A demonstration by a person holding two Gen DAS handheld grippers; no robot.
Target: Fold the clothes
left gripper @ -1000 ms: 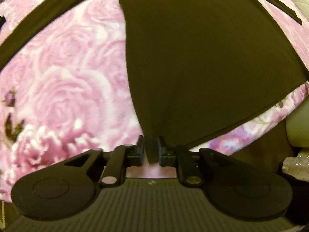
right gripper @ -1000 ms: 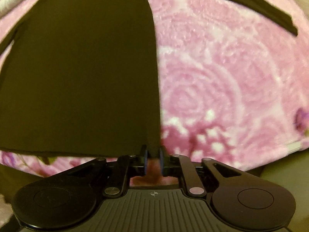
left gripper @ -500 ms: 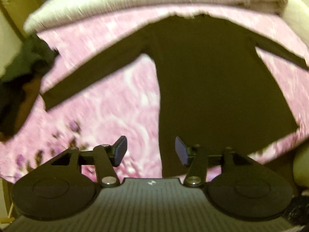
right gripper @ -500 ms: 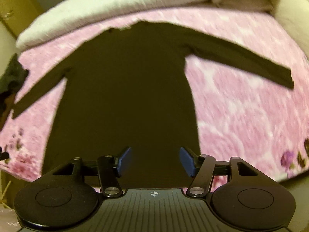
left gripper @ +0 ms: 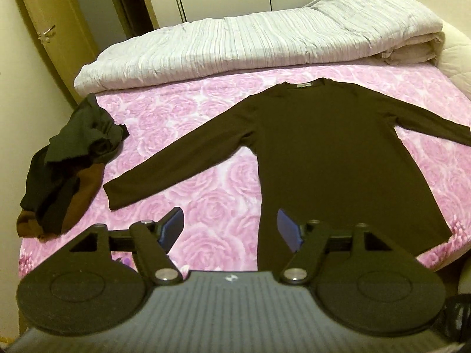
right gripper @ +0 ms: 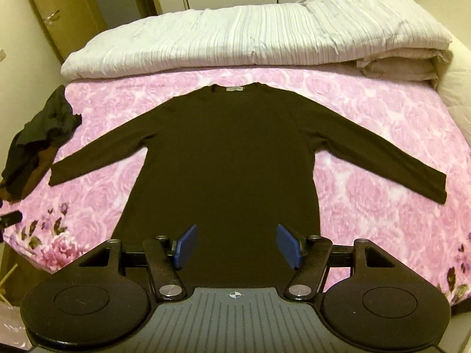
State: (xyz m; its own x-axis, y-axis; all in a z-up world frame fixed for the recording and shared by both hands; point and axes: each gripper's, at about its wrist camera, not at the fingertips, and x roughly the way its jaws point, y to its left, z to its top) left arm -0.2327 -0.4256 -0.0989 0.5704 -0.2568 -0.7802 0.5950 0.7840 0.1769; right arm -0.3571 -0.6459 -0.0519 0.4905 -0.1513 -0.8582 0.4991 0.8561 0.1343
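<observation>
A dark brown long-sleeved shirt lies flat on the pink rose-patterned bedspread, collar far, hem near, both sleeves spread out; it fills the middle of the right wrist view. My left gripper is open and empty, held above the near edge of the bed by the shirt's left hem corner. My right gripper is open and empty, above the middle of the hem. Neither touches the shirt.
A pile of crumpled dark and brown clothes lies at the bed's left edge, also in the right wrist view. A folded white ribbed duvet runs along the far side. A wooden door stands at the back left.
Both grippers were shut on the shirt's hem corners close to the bed. They have let go, opened wide, and pulled up and back, so the whole shirt shows.
</observation>
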